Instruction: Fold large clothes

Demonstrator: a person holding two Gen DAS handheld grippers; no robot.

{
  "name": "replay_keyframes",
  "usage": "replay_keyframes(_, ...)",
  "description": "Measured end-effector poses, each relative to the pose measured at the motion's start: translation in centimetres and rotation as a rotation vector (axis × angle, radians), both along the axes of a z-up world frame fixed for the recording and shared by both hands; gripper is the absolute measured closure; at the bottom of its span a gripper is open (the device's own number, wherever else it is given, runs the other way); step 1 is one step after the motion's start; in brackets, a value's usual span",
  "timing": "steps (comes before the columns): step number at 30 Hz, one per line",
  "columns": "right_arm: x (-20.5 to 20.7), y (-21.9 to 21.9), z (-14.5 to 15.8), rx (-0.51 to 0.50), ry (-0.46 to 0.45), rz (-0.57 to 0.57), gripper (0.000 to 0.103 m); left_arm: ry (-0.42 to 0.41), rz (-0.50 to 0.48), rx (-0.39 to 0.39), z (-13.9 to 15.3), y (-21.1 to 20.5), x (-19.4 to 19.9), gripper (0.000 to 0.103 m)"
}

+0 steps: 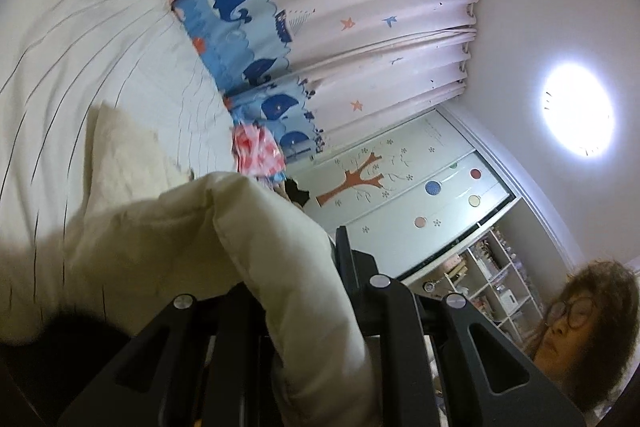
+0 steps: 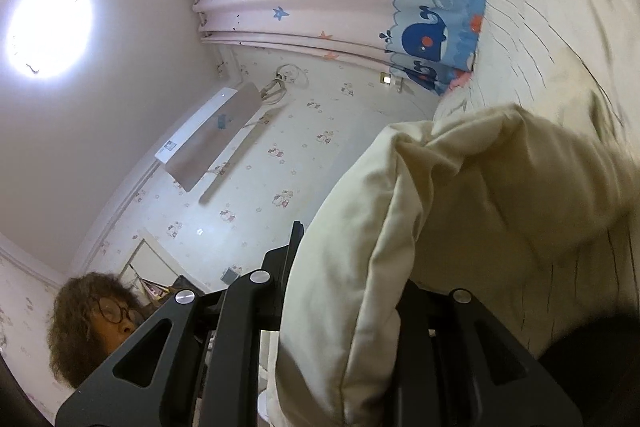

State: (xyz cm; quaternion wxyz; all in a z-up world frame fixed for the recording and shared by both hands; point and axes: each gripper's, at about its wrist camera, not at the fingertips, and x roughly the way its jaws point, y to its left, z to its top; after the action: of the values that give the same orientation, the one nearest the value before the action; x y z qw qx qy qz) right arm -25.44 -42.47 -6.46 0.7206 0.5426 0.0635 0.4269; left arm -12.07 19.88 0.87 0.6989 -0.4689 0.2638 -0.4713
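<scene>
No text, brand or number is legible; the air conditioner label is too blurred.

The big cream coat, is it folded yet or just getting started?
Just getting started, it seems. Done so far: both grippers have caught the cream coat. The left gripper is shut on a puffy edge of it, and the right gripper pinches another part. In hand: the coat is raised above the striped bed. Left to do: no neat fold shows yet, so the folding and laying flat remain.
</scene>
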Motion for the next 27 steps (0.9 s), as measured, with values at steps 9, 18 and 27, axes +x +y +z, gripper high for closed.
replay_keyframes(9, 12.3, -1.7, 3.9, -0.03, 0.084, -0.072, 0.084, 0.034, 0.069, 0.031, 0.5, -2.6, 11.7, 0.087)
replay_keyframes(18, 27.0, -3.6, -3.2, -0.075, 0.428, -0.173, 0.082, 0.233, 0.22, 0.154, -6.1, -5.3, 22.3, 0.087)
replay_keyframes(27, 30.8, -3.6, -8.9, -0.043, 0.543, -0.138, 0.06, 0.447, 0.26, 0.297, -14.6, -6.3, 25.3, 0.085)
